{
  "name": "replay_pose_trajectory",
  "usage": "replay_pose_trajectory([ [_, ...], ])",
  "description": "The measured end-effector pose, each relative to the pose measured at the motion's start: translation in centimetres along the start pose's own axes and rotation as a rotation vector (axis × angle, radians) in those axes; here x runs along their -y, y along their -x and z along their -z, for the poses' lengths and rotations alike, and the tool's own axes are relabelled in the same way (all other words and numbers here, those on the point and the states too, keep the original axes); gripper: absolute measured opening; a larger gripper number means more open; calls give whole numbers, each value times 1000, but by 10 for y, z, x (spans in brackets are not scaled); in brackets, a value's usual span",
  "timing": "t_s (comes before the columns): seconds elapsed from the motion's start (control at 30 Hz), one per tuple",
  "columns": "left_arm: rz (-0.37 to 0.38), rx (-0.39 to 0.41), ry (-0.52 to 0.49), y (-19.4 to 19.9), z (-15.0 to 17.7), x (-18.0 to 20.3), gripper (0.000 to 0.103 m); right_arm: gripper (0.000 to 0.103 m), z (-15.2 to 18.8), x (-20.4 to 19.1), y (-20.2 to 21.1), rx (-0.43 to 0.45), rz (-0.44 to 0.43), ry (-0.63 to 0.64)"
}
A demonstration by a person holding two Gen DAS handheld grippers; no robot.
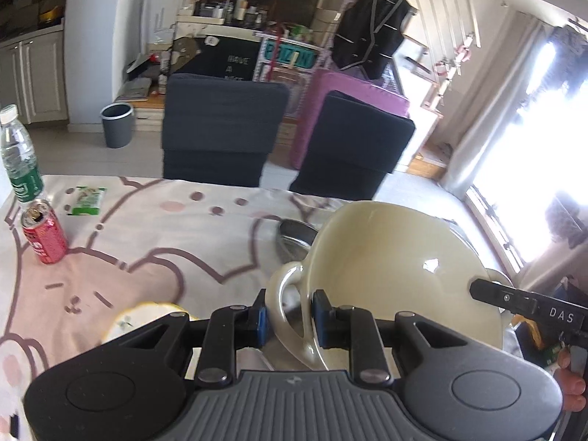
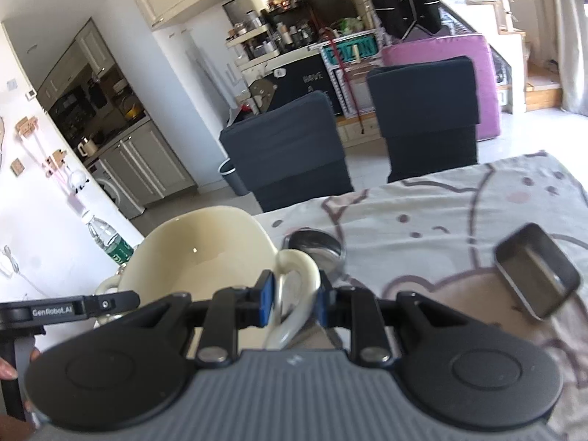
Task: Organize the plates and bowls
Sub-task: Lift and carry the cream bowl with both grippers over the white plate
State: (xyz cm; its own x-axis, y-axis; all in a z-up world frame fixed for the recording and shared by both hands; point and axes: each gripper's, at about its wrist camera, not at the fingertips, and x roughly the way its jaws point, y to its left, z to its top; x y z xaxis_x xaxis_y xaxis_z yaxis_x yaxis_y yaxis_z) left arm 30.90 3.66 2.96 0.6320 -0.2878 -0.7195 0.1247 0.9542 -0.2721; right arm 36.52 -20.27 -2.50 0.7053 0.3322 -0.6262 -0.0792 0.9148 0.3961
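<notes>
A large cream bowl (image 1: 386, 268) with a loop handle on each side hangs tilted above the table, carried between both grippers. My left gripper (image 1: 290, 321) is shut on the bowl's left handle (image 1: 283, 294), with the blue pads pressing on either side of the loop. My right gripper (image 2: 294, 301) is shut on the opposite handle (image 2: 297, 275) of the bowl (image 2: 205, 253). Each gripper shows in the other's view: the right gripper (image 1: 507, 297) at the bowl's far rim, the left gripper (image 2: 73, 307) at the lower left. A round steel bowl (image 1: 294, 239) (image 2: 316, 246) sits on the table beyond.
A rectangular steel tray (image 2: 536, 275) lies on the right of the patterned tablecloth (image 1: 147, 242). A yellow-rimmed plate (image 1: 147, 316) sits near my left gripper. A red can (image 1: 44, 235), water bottle (image 1: 18, 158) and green packet (image 1: 86, 200) stand far left. Two dark chairs (image 1: 220, 128) line the far edge.
</notes>
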Motion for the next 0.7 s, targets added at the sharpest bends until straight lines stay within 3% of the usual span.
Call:
replay_pose_trajectory([
  [0.37, 100, -50, -17, -14, 60, 54, 26, 28, 33, 57, 61, 21, 76, -31],
  [0.7, 141, -115, -14, -46, 104, 84, 26, 28, 65, 99, 74, -11, 131, -38],
])
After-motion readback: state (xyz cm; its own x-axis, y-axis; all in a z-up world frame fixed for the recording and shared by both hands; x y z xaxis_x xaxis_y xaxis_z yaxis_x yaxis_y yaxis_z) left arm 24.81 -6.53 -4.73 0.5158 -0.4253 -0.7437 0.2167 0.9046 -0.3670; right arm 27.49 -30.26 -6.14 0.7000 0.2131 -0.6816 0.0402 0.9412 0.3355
